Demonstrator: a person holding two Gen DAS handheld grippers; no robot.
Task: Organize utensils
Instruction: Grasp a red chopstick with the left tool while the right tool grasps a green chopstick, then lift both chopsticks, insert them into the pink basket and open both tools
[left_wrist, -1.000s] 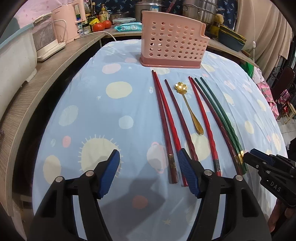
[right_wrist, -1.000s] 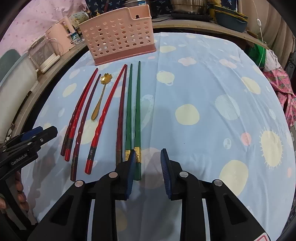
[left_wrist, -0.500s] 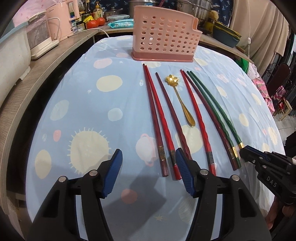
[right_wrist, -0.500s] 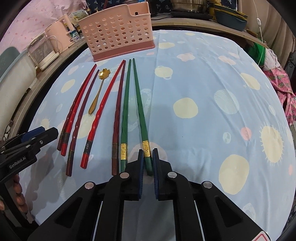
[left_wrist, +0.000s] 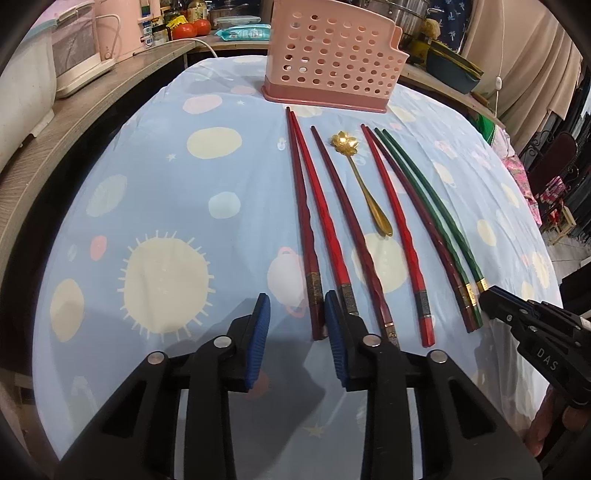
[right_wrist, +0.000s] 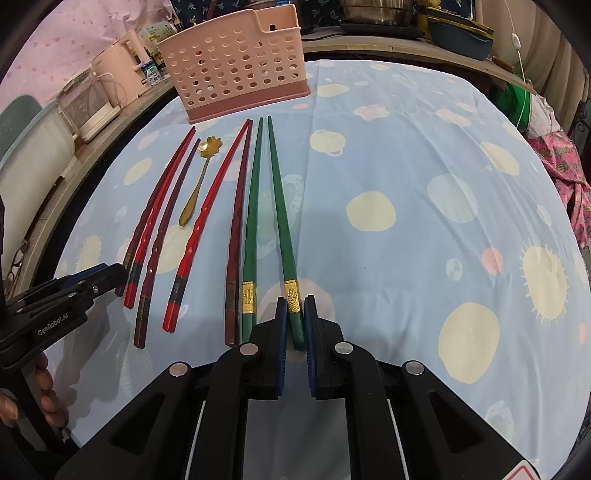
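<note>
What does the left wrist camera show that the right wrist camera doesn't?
Only the left wrist view shows the tomatoes on the counter, and the left gripper with its jaws closing around the leftmost dark red chopstick. Only the right wrist view shows the right gripper shut on the rightmost green chopstick. Both show the pink utensil basket and gold spoon.

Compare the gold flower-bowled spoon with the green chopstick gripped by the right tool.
The gold flower-bowled spoon is short, metallic and lies free; the green gold-banded chopstick is much longer, straight and clamped at its thick end by the right tool. The spoon ends in a flower bowl; the chopstick tapers. Both rest on the blue patterned cloth, pointing toward the pink perforated basket.
</note>
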